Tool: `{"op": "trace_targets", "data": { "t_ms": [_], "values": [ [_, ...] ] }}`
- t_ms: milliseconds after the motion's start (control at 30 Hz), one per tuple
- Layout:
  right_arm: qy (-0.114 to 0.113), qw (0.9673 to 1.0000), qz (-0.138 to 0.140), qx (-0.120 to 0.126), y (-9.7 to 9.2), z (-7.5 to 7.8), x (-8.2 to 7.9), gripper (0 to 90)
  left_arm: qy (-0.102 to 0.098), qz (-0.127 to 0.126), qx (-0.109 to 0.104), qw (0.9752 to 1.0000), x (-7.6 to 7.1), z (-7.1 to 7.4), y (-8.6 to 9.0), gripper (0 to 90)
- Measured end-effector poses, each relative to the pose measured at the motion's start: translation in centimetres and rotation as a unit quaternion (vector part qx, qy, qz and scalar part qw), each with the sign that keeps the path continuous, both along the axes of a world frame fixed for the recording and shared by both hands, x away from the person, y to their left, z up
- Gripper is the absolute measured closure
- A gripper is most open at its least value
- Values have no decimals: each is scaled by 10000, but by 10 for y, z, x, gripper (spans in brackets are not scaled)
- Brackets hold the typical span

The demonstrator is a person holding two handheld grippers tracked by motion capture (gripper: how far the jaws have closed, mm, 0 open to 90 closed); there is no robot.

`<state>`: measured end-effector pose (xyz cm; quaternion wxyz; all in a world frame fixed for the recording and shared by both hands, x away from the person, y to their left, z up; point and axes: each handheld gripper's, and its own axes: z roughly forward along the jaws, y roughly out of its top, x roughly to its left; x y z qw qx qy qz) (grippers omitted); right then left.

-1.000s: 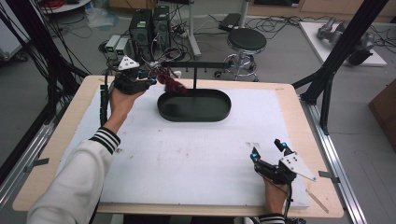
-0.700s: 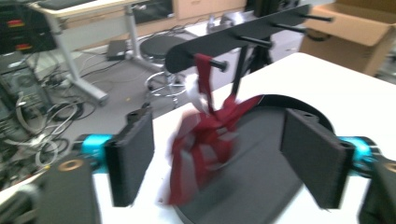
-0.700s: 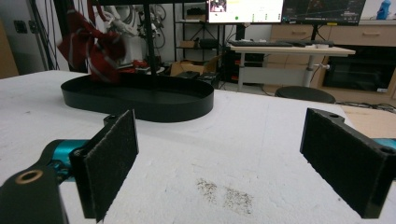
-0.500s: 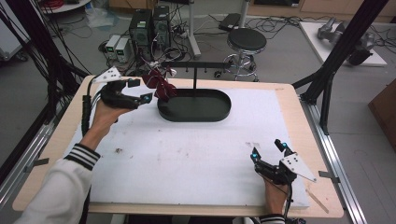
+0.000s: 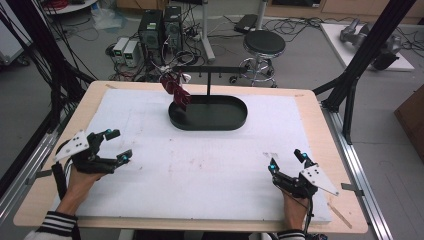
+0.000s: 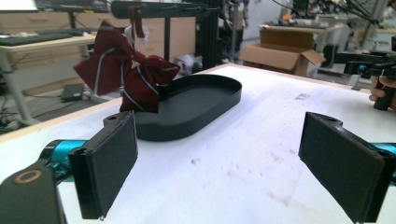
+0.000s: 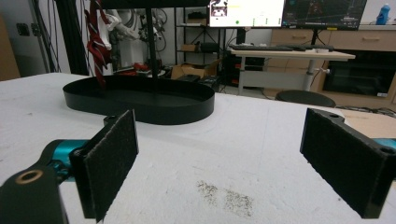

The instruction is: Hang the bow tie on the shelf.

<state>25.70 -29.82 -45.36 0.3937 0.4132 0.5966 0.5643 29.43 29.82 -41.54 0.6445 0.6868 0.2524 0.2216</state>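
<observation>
Hanging from the black rack (image 5: 207, 70) over the oval tray (image 5: 235, 120), a dark red bow tie (image 5: 175, 87) dangles at the bench's (image 5: 210, 165) far side. Left tongs (image 5: 116, 145) and right tongs (image 5: 286, 160) rest near the front corners, both spread wide and empty.

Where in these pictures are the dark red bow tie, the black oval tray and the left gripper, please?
dark red bow tie (image 6: 126, 74): left gripper view, on its striped fabric.
black oval tray (image 5: 235, 121): high view, on its front rim.
left gripper (image 5: 116, 145): high view, midway between its open fingertips.
</observation>
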Motion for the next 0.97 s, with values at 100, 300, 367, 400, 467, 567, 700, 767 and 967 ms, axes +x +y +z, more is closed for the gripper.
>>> {"op": "trace_targets", "data": {
  "t_ms": [100, 300, 367, 400, 467, 567, 700, 767, 967],
  "values": [
    [8, 10000, -9, 11, 0, 0, 0, 104, -142, 133, -60, 9998, -13, -12, 3, 122],
    [12, 10000, -14, -4, 0, 0, 0, 104, -73, 381, -331, 9987, -20, -29, 2, 122],
    [35, 10000, -16, 7, 0, 0, 0, 104, -108, 395, -327, 9986, -21, -31, 0, 122],
    [36, 10000, -16, 9, 0, 0, 0, 104, -129, 382, -314, 9987, -21, -32, -1, 123],
    [31, 10000, -10, 0, 0, 0, 1, 104, -164, 464, -333, 9982, -22, -35, -3, 122],
    [32, 10000, -1, 3, 0, 0, 1, 104, -245, 574, -292, 9976, -23, -38, -5, 123],
    [5, 10000, -8, -1, 0, 0, 0, 104, -182, 615, -308, 9975, -22, -38, -5, 126],
    [11, 10000, -10, 1, 0, 0, 0, 104, -161, 656, -313, 9972, -22, -38, -5, 126],
    [-2, 10000, -27, -20, 1, 0, 0, 104, -136, 683, -308, 9971, -21, -38, -6, 126]
  ]
}}
